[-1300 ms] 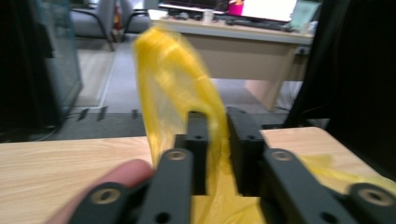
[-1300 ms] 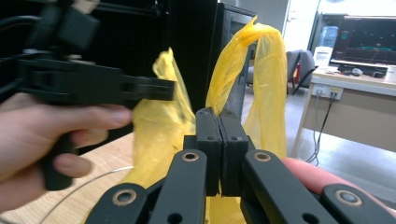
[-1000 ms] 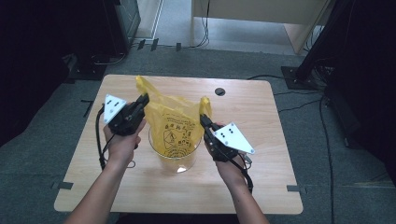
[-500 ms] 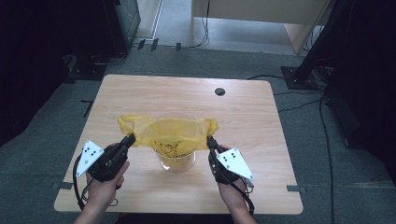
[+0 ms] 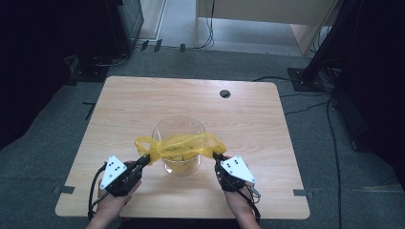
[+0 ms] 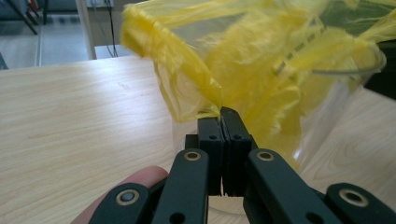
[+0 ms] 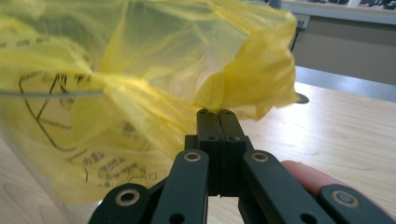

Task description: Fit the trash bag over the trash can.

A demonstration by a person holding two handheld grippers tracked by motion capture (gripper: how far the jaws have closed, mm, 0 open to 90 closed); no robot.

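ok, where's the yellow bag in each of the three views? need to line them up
High view: yellow bag at centre, stretched across the near rim of the clear container, between the two grippers.
Left gripper view: fills the upper middle and right, one edge pinched in the shut jaws.
Right gripper view: fills the left and centre, printed side showing, edge clamped in the jaws.
Shared landmark: the container's rim.
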